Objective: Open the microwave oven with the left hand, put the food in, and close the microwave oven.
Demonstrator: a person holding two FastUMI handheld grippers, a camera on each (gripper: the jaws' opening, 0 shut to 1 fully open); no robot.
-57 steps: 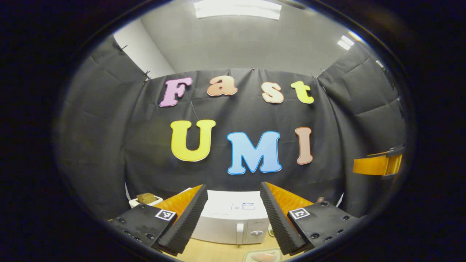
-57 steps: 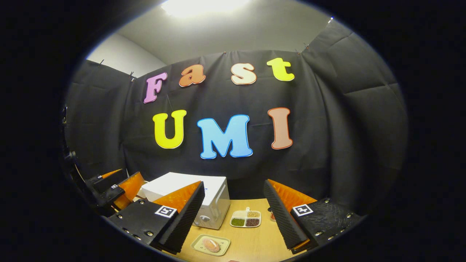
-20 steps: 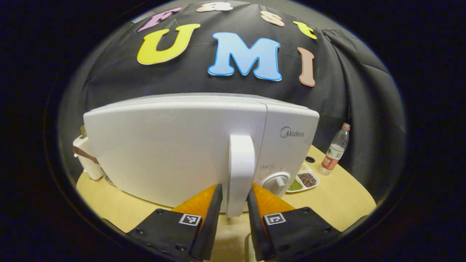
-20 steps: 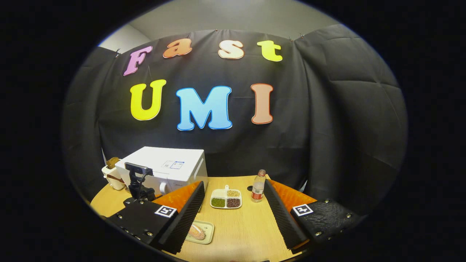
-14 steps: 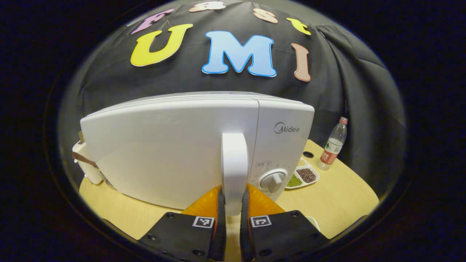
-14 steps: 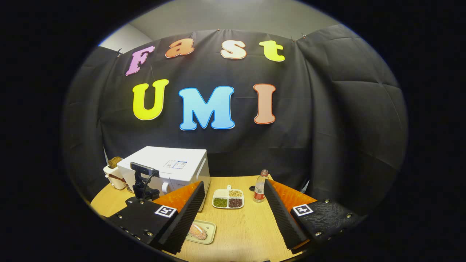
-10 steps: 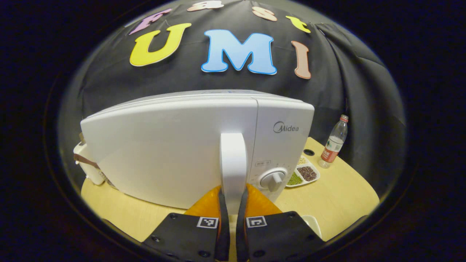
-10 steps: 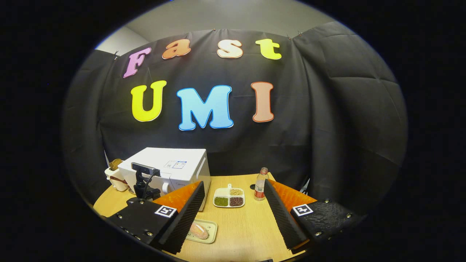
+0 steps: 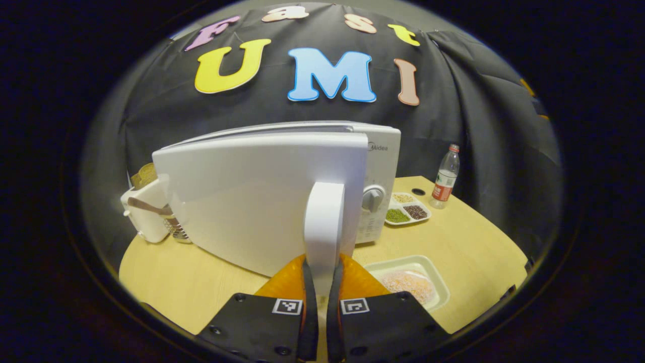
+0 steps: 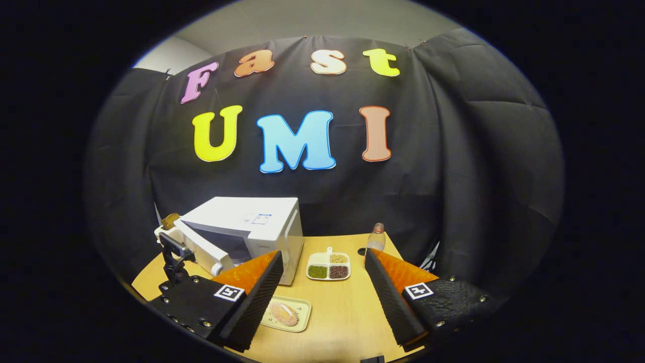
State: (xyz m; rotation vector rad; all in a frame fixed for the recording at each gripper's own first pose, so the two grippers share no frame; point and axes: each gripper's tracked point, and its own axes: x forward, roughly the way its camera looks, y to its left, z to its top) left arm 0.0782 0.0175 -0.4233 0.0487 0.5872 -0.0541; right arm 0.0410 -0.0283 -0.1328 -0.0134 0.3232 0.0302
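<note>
At the bench's left, the left claw pinches the door's stiff handle, the microwave ajar; the right claw gapes empty above the food, soft-looking; take its tray by the rim.

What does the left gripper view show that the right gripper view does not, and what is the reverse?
Left gripper view: the left tongs shut on the handle, the outer face of the door, and the dial.
Right gripper view: the open right tongs, the dark cavity behind the part-open door, and the top of the microwave.
Both: the microwave, the food tray, the bean dish, the bottle and the table.
</note>
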